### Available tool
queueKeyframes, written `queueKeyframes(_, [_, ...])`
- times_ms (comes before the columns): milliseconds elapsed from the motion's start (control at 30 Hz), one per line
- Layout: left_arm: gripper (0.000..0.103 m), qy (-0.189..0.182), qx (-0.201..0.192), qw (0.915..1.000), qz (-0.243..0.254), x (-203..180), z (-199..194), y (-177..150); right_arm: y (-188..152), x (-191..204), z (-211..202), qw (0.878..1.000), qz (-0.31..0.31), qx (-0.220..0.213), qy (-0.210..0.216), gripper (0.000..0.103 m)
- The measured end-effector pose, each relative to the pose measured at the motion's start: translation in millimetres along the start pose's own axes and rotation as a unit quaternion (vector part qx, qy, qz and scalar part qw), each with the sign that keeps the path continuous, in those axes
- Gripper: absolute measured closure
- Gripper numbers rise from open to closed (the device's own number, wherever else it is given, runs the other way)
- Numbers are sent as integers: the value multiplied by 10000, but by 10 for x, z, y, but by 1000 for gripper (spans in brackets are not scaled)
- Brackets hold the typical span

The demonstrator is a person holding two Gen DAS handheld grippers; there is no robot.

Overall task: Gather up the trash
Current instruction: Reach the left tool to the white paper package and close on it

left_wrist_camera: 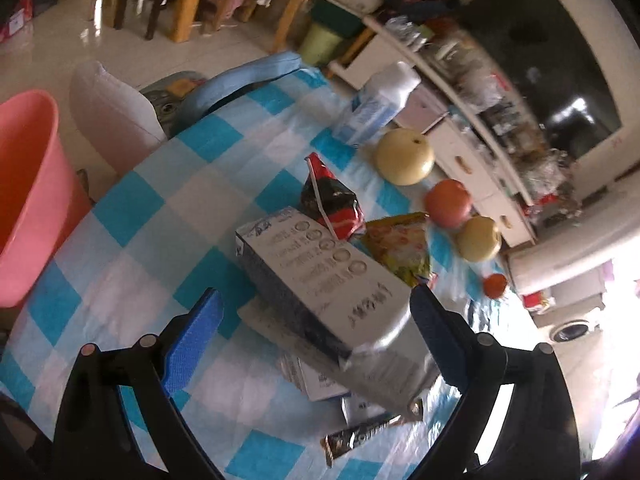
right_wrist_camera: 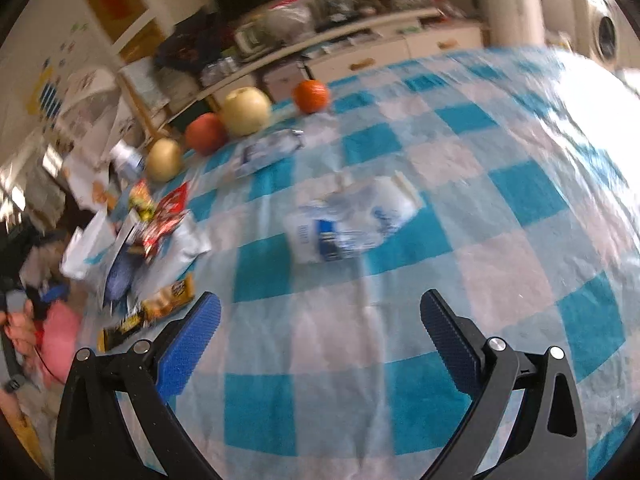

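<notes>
In the left wrist view my left gripper (left_wrist_camera: 316, 304) is open, its blue pads on either side of a long grey carton (left_wrist_camera: 316, 276) that lies on other flat wrappers. A red and black snack bag (left_wrist_camera: 332, 204) and a yellow wrapper (left_wrist_camera: 400, 248) lie just beyond it. A dark wrapper strip (left_wrist_camera: 360, 436) lies near my right finger. In the right wrist view my right gripper (right_wrist_camera: 320, 312) is open and empty above the checked cloth, short of a crumpled white and blue milk carton (right_wrist_camera: 352, 220). A pile of wrappers (right_wrist_camera: 148, 240) lies at the left.
A pink basin (left_wrist_camera: 28, 200) stands off the table's left edge. Pears, an apple and a small orange (right_wrist_camera: 311, 96) sit along the table's far side, with a white and blue pack (left_wrist_camera: 376, 104). A chair back (left_wrist_camera: 248, 76) and a cluttered shelf (left_wrist_camera: 480, 80) lie beyond.
</notes>
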State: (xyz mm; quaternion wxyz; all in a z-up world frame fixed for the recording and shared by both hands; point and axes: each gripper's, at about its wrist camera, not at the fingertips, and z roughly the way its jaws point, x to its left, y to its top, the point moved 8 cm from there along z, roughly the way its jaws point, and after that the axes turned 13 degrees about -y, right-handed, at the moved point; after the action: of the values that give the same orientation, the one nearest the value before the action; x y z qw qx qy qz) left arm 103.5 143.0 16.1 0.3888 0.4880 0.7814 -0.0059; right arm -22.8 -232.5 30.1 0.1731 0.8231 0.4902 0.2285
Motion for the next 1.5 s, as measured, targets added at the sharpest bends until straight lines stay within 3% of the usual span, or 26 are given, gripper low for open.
queueKeyframes(167, [8,406,140,9991,73,21,183,34,83,-105,107,9999,118,101,-6,5])
queueKeyframes(500, [8,635,305,9941,821,7,170,-20,372,52,376,9999,-119,41,-100,5])
queueKeyframes(667, [8,674,515,9884,1259,22,143,-117,452,261,532,9975,-650,-27,-283,5])
queueKeyframes(1033, [8,739,855,9801,1630,145,-11,-316,184,918,577,9771,-2121,74,168,5])
queueKeyframes(1367, [8,577,858,9869,1239,114,75,-329,340,686,606,9891,-1464,122,82,5])
queueKeyframes(1500, [8,937,1059,9792,1456,59,289,-403,364,756,601,9895,-1441,57,129,5])
